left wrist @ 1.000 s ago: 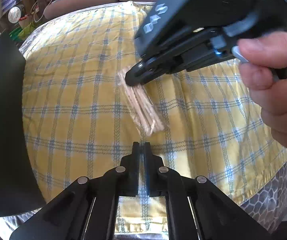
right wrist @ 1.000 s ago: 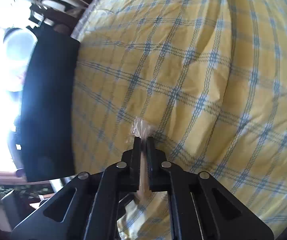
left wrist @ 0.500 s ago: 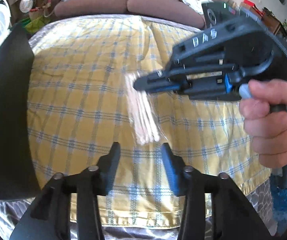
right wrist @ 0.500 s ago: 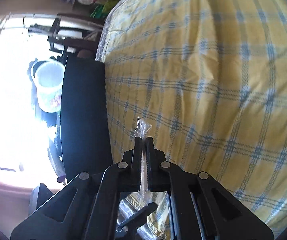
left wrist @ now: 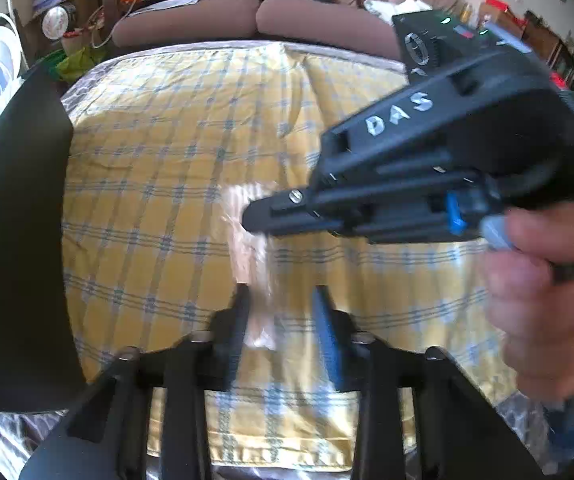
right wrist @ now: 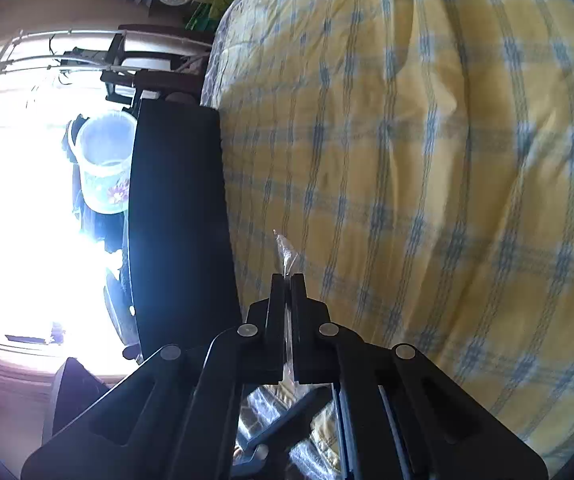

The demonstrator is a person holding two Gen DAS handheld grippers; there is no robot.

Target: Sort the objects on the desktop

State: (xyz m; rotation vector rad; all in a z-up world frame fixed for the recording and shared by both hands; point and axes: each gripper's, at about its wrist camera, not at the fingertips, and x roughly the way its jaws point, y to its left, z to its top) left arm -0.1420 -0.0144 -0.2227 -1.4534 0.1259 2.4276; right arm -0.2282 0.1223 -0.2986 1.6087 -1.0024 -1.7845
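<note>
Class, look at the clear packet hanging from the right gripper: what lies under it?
Under the clear packet lies the yellow checked cloth. Whatever is beneath the cloth is covered. The right gripper pinches the packet's top.

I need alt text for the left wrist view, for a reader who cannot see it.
The right gripper, held in a hand, pinches the top of a clear packet of pale sticks above a yellow checked cloth. The packet's lower end hangs between the parted fingers of the left gripper, which have just been closing.

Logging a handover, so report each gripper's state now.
Left gripper: jaws apart, just been closing, lower end of the clear packet of sticks between them, not yet pinched.
Right gripper: shut on the packet's other end.
</note>
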